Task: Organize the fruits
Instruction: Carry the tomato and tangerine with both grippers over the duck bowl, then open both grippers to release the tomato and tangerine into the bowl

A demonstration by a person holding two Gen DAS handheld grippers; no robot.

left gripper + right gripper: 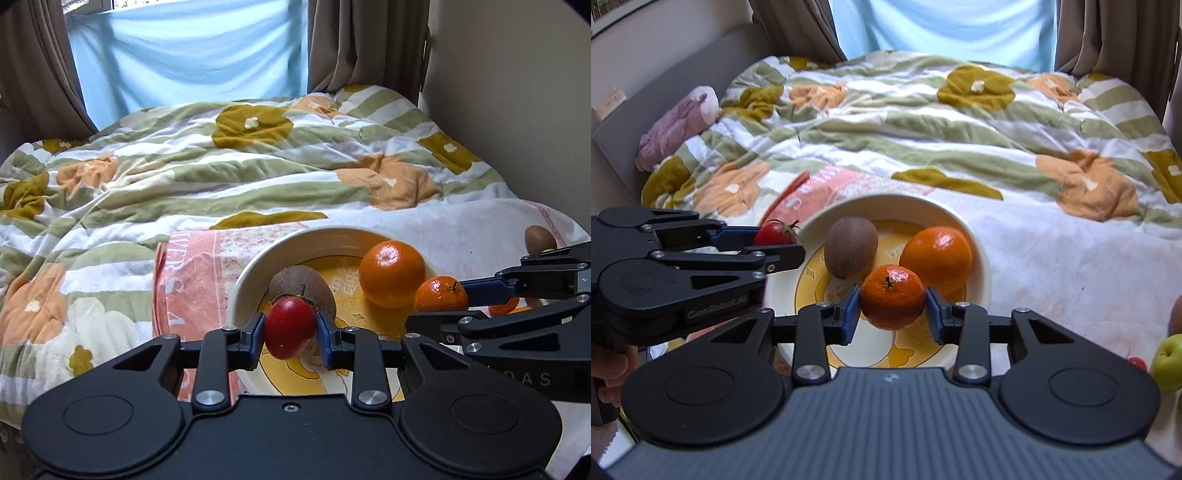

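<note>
The left gripper (290, 334) reaches forward low over the near-left rim of the plate (258, 266), its blue pads pressed on either side of a red tomato (288, 326), which it grasps just above the plate's rim, stem side up. Seen from the right wrist view, this gripper comes in level from the left edge of the towel, its fingers pointing toward the plate, with the tomato at their tips just outside the rim. The right gripper (892, 308) comes in from the near edge of the plate, also roughly level, and is clamped on a small mandarin (892, 295), both pads touching its sides; the mandarin hangs over the plate's near inner part, close in front of the other fruit. In the plate lie a brown kiwi (851, 246) toward the left and a larger orange (936, 258) toward the right, just beside each other. The plate rests on a pale towel (461, 236) spread over the flowered quilt (221, 166) of the bed. Near the towel's right edge sit a second kiwi (540, 238) and a green apple (1167, 363), well apart from the plate. A pink rolled cloth (679, 125) lies at the quilt's far-left corner.
</note>
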